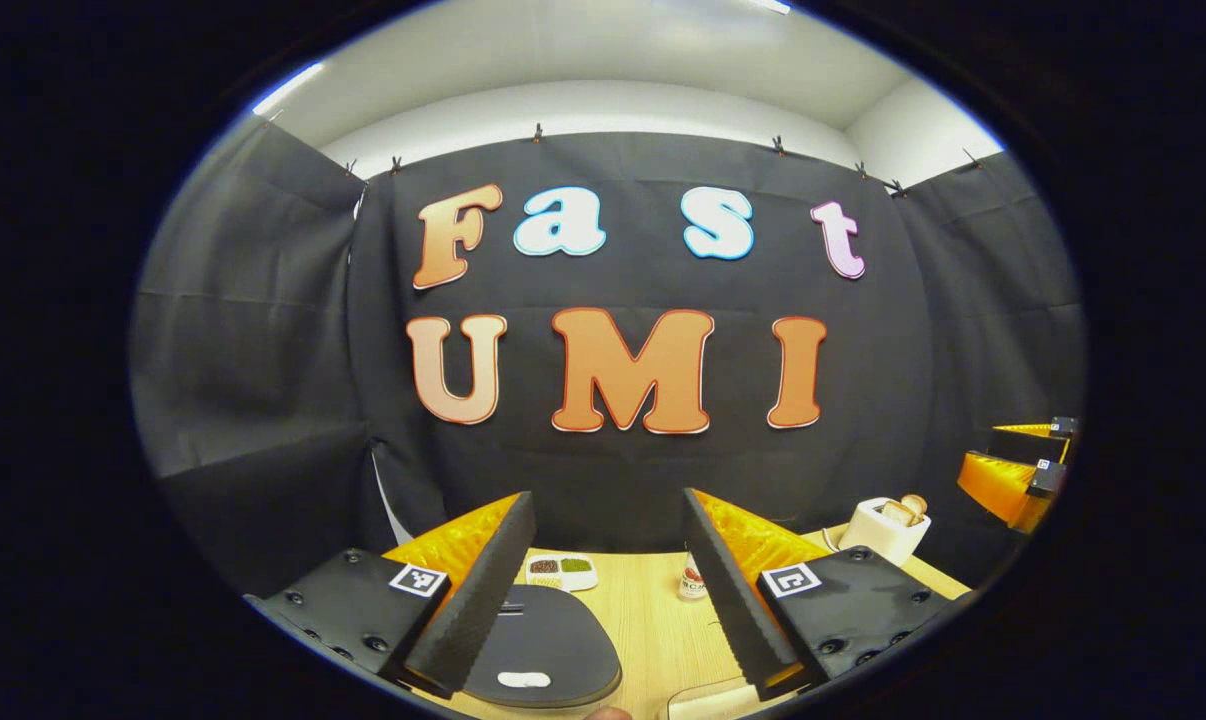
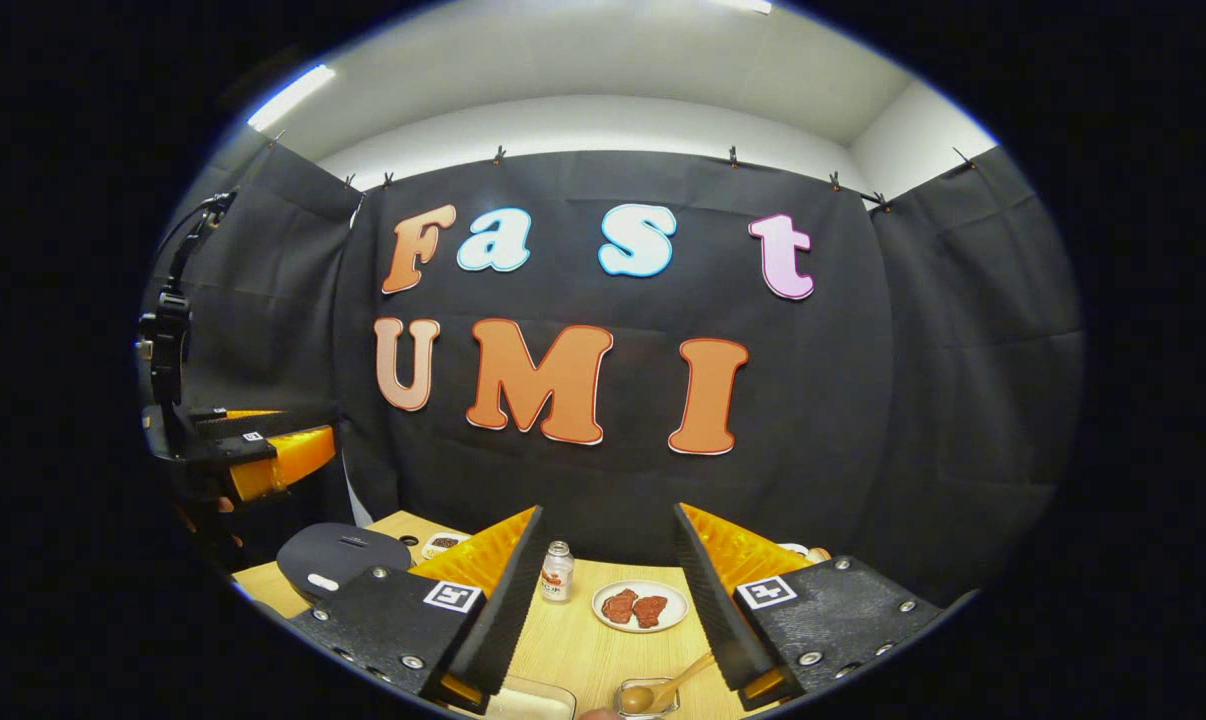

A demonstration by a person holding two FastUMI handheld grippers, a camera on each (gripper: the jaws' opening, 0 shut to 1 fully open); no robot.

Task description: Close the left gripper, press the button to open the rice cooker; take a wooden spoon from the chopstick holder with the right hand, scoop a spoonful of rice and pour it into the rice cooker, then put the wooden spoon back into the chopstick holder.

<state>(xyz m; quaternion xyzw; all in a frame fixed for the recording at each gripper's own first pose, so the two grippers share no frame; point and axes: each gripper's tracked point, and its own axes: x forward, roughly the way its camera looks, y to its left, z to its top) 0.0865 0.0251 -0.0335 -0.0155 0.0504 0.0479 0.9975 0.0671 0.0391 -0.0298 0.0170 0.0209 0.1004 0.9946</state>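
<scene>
The dark rice cooker (image 1: 553, 640) sits low between my left gripper's fingers, lid down, with a white button (image 1: 523, 680) on its near edge. My left gripper (image 1: 608, 495) is open above it and holds nothing. The white chopstick holder (image 1: 883, 530) with wooden handles (image 1: 905, 510) stands on the right of the table. My right gripper (image 2: 608, 510) is open and empty above the table. A wooden spoon (image 2: 668, 690) rests in a small clear cup at the bottom edge. The rice cooker (image 2: 343, 555) lies to the left, below the left gripper (image 2: 263, 440).
On the light wooden table (image 2: 583, 640) stand a small bottle (image 2: 557, 572), a white plate with red food (image 2: 640, 606), a divided dish of grains (image 1: 561, 572) and a clear container (image 2: 533, 702). The right gripper (image 1: 1013, 455) hovers at the far right. Black cloth walls close off the booth.
</scene>
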